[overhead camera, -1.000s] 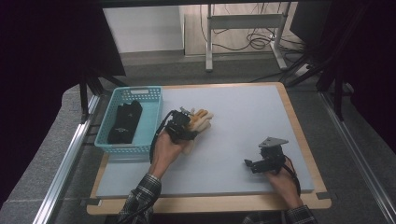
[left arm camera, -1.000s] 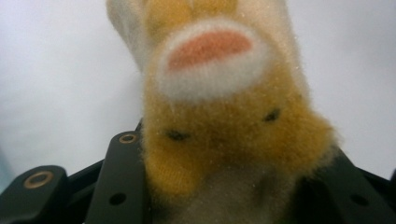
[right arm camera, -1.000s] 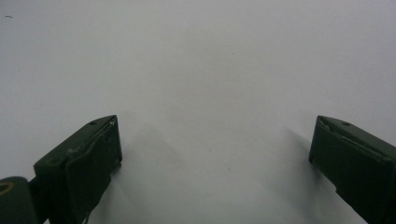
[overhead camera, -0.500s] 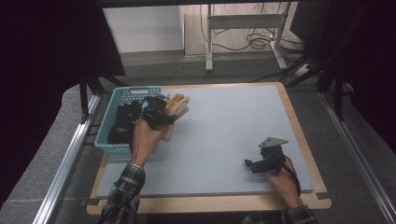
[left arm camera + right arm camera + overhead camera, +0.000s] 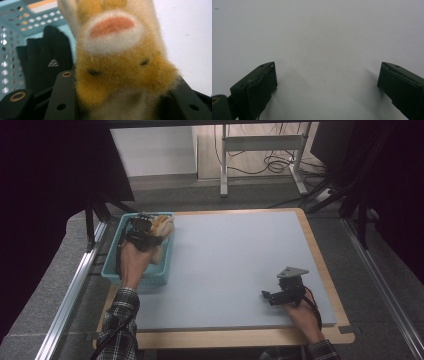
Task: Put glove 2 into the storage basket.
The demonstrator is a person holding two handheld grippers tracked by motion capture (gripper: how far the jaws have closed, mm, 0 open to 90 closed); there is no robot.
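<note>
Left gripper (image 5: 146,232) clamped on a fuzzy orange-and-cream plush toy (image 5: 161,227), held over the right-hand part of the teal basket (image 5: 112,272); in the high view the toy's long axis runs away from the person and slightly rightward, its free end at the basket's far right corner. The left gripper view shows the toy's (image 5: 117,60) pink patch and two small dark marks, plus a black fabric item (image 5: 47,62) lying in the basket, though the toy's top is cut off there and the pads are buried in fur. Right gripper (image 5: 272,296) rests on the grey mat (image 5: 240,250) near the person, jaws spread wide with nothing between them, per the right gripper view.
</note>
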